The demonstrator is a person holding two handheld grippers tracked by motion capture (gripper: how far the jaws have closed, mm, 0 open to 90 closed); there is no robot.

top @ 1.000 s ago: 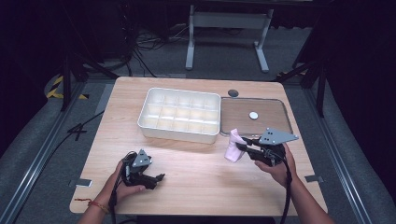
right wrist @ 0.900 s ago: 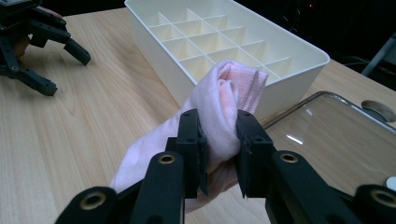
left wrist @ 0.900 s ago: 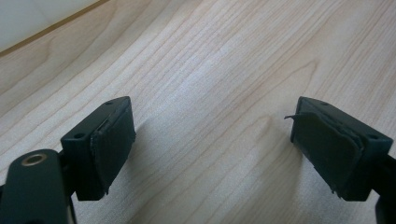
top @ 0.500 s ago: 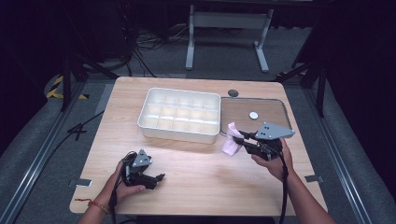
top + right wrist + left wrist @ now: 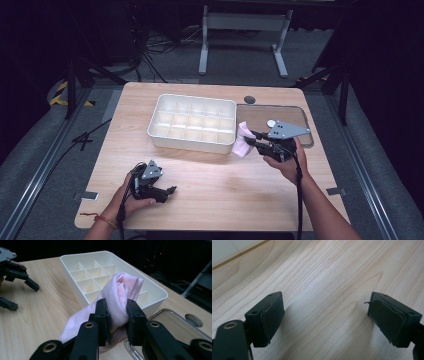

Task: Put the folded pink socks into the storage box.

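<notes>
The right gripper (image 5: 116,315) has its jaws clenched on a bunched pink cloth (image 5: 117,297), which it holds just above the table (image 5: 210,180) at the near right corner of the white divided tray (image 5: 192,122); a loose end of the cloth hangs down toward the wood. A clear lid (image 5: 290,117) lies flat on the table just right of the tray. The left gripper (image 5: 327,315) rests low over bare wood near the front edge, well apart from the tray, its jaws released and spread wide with nothing between them.
</notes>
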